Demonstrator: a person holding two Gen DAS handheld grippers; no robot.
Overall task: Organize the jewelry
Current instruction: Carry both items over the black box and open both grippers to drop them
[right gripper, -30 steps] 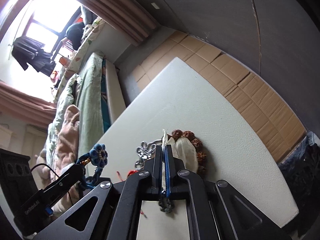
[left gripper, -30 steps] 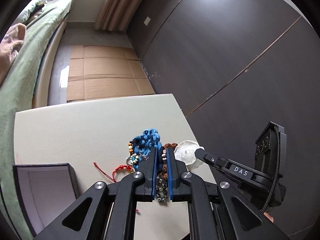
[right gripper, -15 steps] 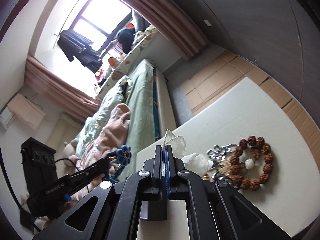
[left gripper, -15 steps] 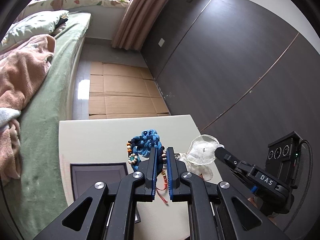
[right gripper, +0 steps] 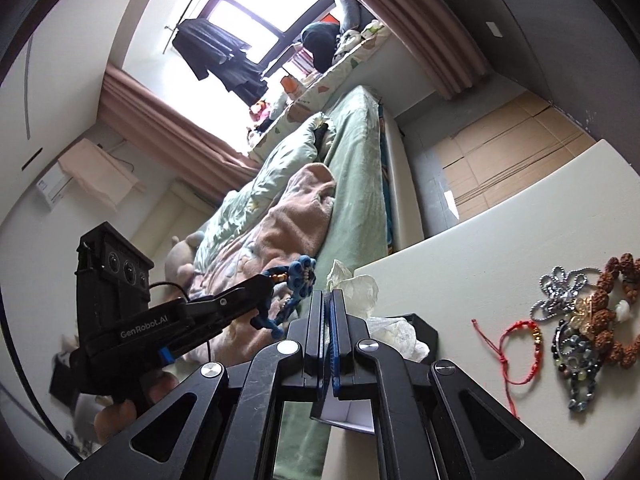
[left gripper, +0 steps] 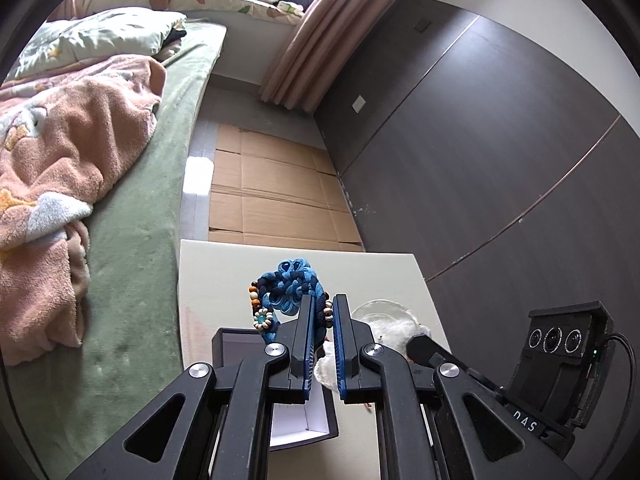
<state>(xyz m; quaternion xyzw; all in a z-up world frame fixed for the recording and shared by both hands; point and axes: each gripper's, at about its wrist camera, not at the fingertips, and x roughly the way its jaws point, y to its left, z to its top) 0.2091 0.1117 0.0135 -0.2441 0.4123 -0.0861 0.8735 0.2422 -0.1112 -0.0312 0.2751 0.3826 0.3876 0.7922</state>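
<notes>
the far half of the desk (left gripper: 224, 276) lies bare and passable, while the open dark box (left gripper: 240, 344) at its bed-side edge and the jewelry cluster (right gripper: 576, 332) on the opposite side obstruct low passes.

The blue ornament (left gripper: 289, 287) looks like braided cord strung with small glossy beads. The right gripper's fingers (right gripper: 320, 320) are matt black plastic, with shiny metal pins. The worktop (right gripper: 500, 256) is pale and matt, finely grained. The bracelet (right gripper: 524, 350) is thin red string. The brown beads (right gripper: 604, 308) look rough and knobbly. The box (left gripper: 236, 346) is dark and matt, white inside. The bed (left gripper: 132, 280) wears a green plush cover.
</notes>
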